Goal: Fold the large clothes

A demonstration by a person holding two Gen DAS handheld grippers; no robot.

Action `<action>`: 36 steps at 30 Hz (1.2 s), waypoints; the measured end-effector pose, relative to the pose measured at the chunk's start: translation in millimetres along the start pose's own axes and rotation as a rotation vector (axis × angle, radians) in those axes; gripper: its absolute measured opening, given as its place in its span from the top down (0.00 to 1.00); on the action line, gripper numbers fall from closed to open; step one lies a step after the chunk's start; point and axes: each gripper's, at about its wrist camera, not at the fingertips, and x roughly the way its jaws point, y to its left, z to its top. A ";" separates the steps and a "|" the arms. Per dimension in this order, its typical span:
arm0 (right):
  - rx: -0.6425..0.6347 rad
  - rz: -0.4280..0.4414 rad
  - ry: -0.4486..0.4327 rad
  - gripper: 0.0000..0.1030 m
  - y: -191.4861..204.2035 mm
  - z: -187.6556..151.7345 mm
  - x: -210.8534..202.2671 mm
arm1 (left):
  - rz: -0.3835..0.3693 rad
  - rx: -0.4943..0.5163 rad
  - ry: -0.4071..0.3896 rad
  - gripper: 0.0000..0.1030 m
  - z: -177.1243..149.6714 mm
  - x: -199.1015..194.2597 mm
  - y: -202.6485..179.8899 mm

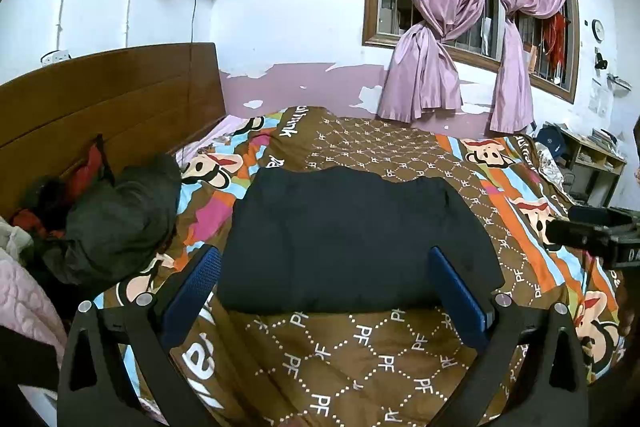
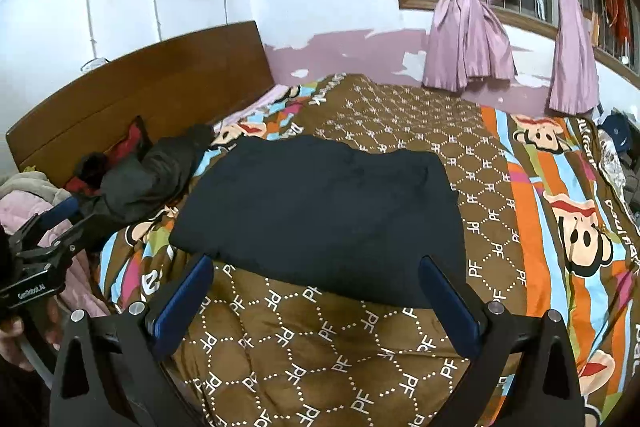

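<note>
Two hand-held grippers agape, folded dark garment (image 1: 352, 235) — "PF"-printed bedspread (image 1: 360, 355)

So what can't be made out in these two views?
- Dark folded garment: type and layer count unreadable; uniformly dark in both views.
- Pile by the headboard: separate pieces indistinct, cut by the left-wrist view's left edge.
- Right gripper in the left-wrist view: fingers cut off by the right edge.

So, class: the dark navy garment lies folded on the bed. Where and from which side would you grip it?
Grip the navy garment at its near edge, coming from the front, probably one gripper per near corner. That edge is a thick, rounded roll lying closest to both open grippers, left gripper and right gripper.
</note>
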 end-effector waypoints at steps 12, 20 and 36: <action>0.000 -0.032 -0.190 0.00 13.5 -54.1 -20.5 | 0.029 0.020 -0.024 0.02 -34.7 -23.1 7.8; 0.029 -0.074 -0.267 0.00 26.0 -89.3 -16.5 | 0.046 0.044 -0.037 0.02 -60.6 -23.8 10.1; 0.034 -0.127 -0.277 0.00 31.6 -128.4 3.5 | 0.073 0.057 -0.115 0.02 -111.4 -13.9 22.4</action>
